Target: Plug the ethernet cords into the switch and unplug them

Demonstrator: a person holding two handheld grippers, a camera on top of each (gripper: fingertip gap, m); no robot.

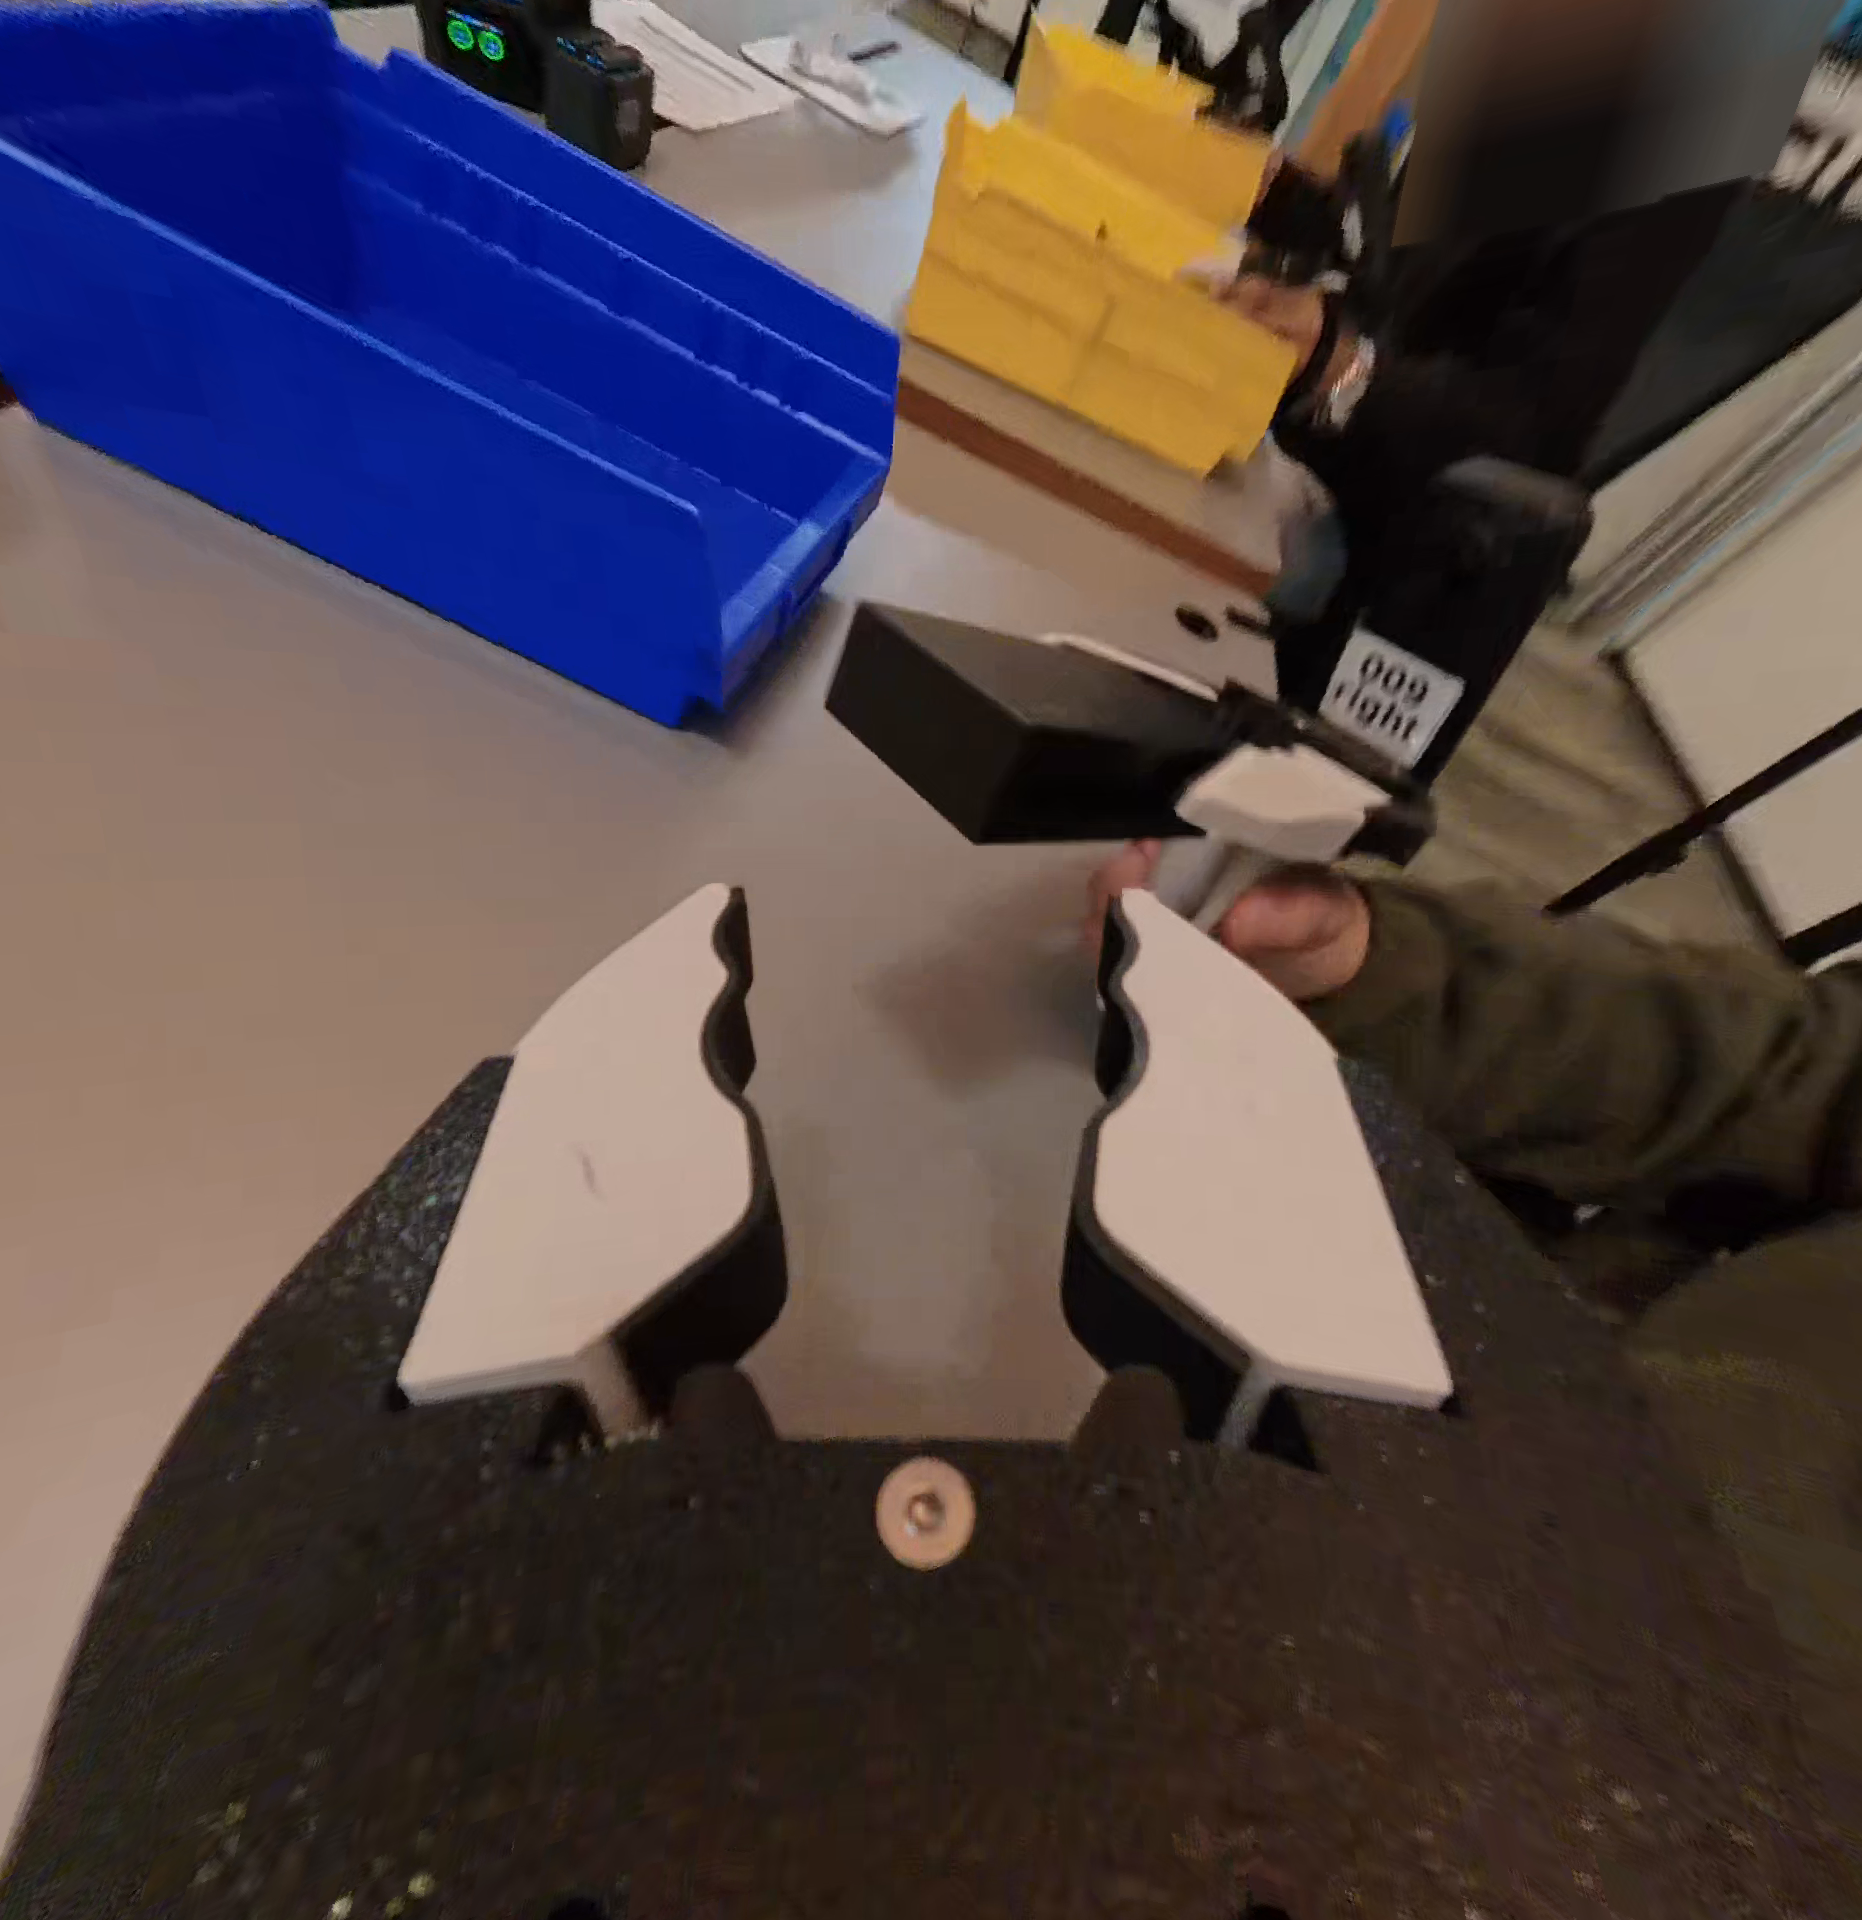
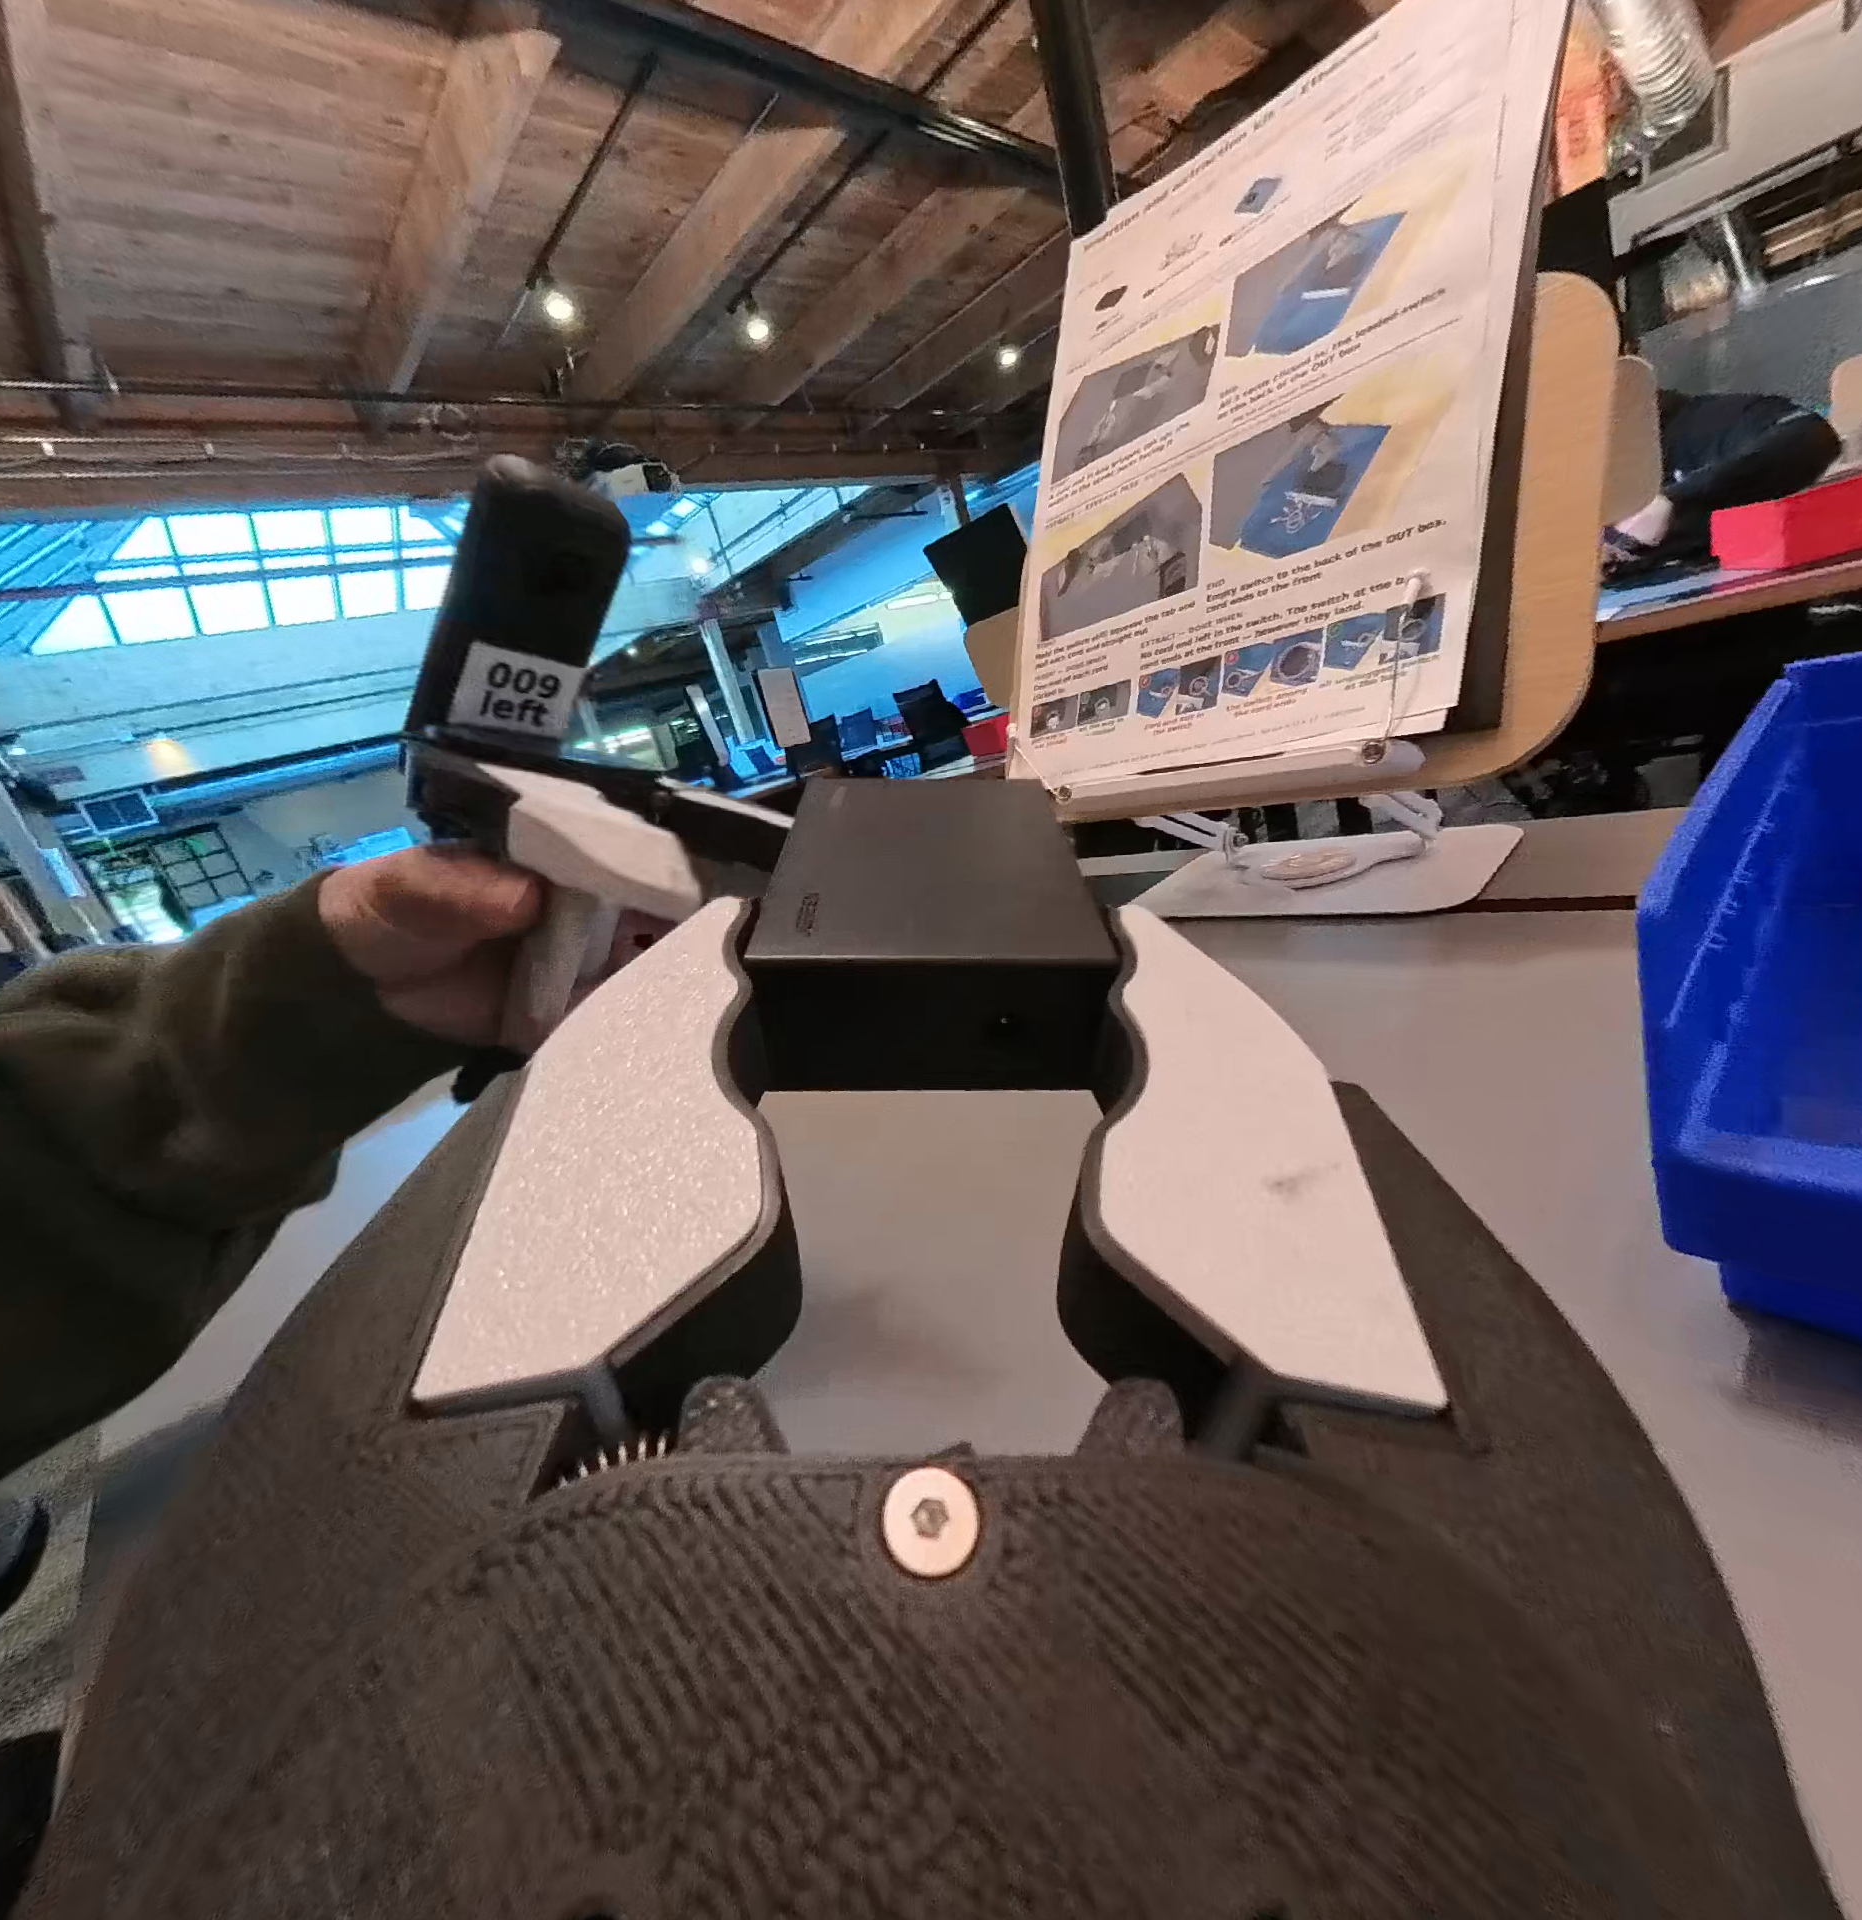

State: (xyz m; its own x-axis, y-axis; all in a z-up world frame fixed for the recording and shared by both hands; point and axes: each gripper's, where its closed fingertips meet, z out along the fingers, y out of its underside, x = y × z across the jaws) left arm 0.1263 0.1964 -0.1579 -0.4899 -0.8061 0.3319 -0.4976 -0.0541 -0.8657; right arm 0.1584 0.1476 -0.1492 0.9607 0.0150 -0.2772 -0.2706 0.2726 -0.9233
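Observation:
The switch (image 2: 927, 883) is a black box held level above the grey table (image 2: 1426, 1039), clamped between the pads of my right gripper (image 2: 929, 925). A small round socket shows on its near face; I cannot see any ports. In the left wrist view the switch (image 1: 1010, 727) hangs in the air near the blue bin, with the right gripper (image 1: 1202, 732) shut on its right end. My left gripper (image 1: 927, 914) is open and empty, low over the table just short of the switch. It also shows in the right wrist view (image 2: 636, 852), left of the switch. No ethernet cords are in view.
A long blue bin (image 1: 439, 343) lies on the table to the far left, and shows at the right in the right wrist view (image 2: 1779, 987). A yellow container (image 1: 1093, 301) stands behind it. An instruction sheet on a stand (image 2: 1270, 416) rises beyond the switch. A seated person is at the far right.

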